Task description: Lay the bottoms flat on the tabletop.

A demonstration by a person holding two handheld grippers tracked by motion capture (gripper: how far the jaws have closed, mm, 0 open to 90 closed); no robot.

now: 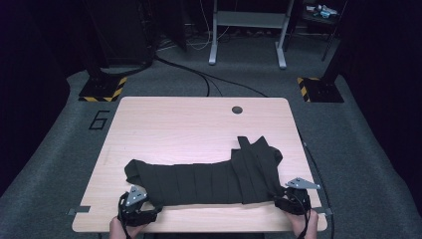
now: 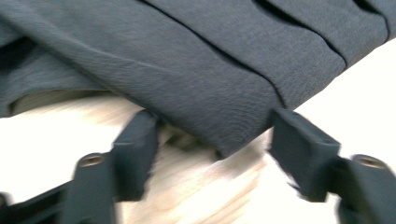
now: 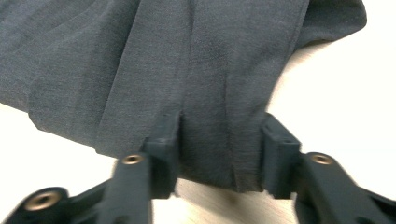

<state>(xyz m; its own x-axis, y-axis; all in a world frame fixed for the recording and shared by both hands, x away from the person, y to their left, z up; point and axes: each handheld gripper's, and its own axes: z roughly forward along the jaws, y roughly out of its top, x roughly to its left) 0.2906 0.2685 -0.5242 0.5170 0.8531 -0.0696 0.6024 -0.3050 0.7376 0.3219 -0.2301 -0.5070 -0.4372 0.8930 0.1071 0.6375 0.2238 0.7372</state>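
A dark grey pleated garment lies flat across the near half of the light wooden table. My left gripper is at the garment's near left corner. In the left gripper view a corner of the cloth lies between the jaws of that gripper, which stand apart at its edges without squeezing it. My right gripper is at the near right hem. There the pleated hem fills the gap between the right gripper's jaws, which flank it and do not pinch it.
A round cable hole sits near the table's far edge. Beyond the table are grey carpet, black cables, a metal frame's feet and two stands on yellow-and-black bases. A person's hands come in at the near edge.
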